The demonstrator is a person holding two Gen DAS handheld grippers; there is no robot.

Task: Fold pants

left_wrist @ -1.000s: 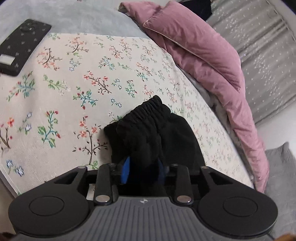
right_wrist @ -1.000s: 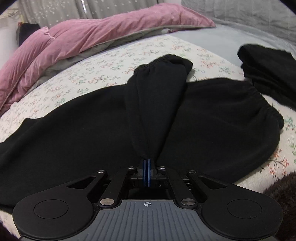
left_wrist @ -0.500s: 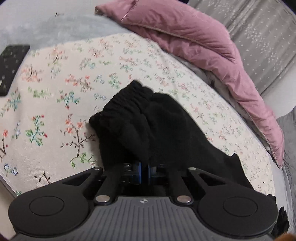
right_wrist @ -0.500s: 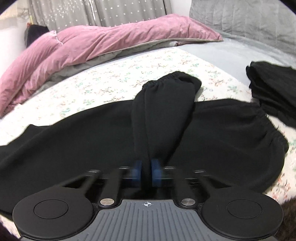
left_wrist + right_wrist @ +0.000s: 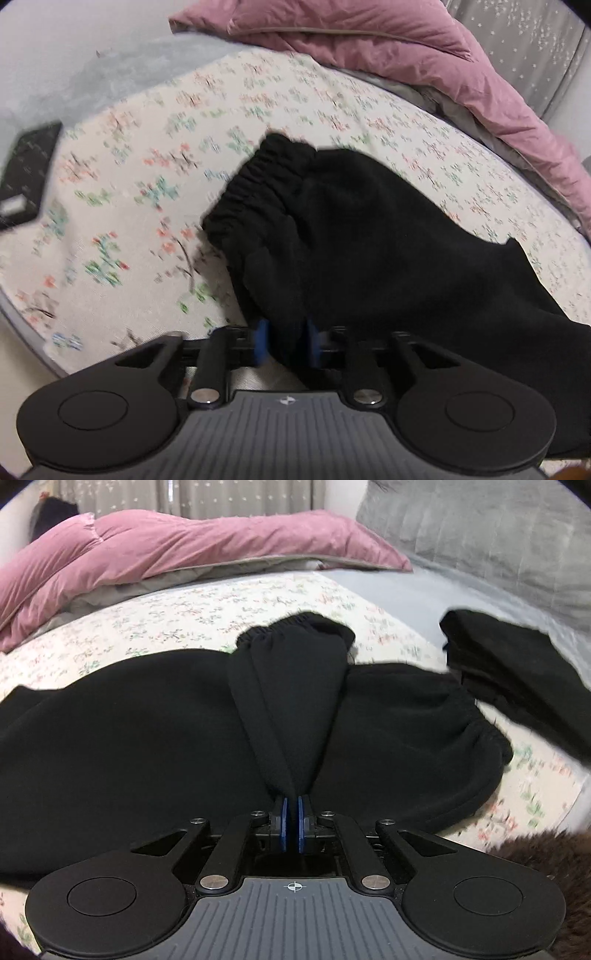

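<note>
- My left gripper (image 5: 284,345) has its blue pads apart, and they've just been opening. A bunch of the black fleece pants (image 5: 369,240) sits between them, right at the near edge of the bed, but I can't tell if the pads are actually pressing on it.
- My right gripper (image 5: 291,823) has its pads nearly together, pinching a narrow fold of the same pants (image 5: 147,720). That fold runs away from me to a gathered elastic cuff (image 5: 295,626) lying on top of the rest.
- The pants are spread flat across the cream floral bedsheet (image 5: 207,609), going left to right in the right wrist view, with the elastic waistband (image 5: 491,738) at the right end.
- Far side of the bed has a crumpled pink velvet duvet (image 5: 184,542).
- A second dark folded garment (image 5: 517,672) lies to the right, apart from the pants.
- In the left wrist view a flat black patterned thing (image 5: 29,170) lies at the far left, too blurry to identify.
</note>
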